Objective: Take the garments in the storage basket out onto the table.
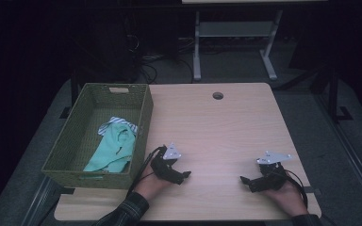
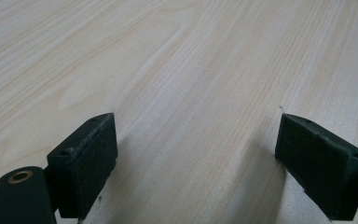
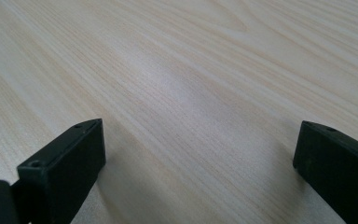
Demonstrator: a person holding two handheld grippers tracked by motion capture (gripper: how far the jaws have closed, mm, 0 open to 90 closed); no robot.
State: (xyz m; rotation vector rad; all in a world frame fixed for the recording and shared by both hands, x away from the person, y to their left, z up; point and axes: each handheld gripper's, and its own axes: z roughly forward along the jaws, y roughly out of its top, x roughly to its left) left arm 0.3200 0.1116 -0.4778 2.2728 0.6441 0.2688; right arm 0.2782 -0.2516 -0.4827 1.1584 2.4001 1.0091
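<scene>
Seen from above, a wooden table has a green basket at nine o'clock, with a mint cloth lying inside it. The left gripper rests at seven o'clock, just beside the basket; the right gripper rests at five o'clock. Both have jaws spread wide, holding nothing, over bare wood.

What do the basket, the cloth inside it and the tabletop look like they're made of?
The basket looks woven, maybe wicker or paper cord, olive green and matte: its walls show a tight weave. The cloth seems a soft fabric, mint green with a striped part, lying crumpled. The tabletop looks like pale wood or wood-grain laminate, smooth, with grain lines.
</scene>
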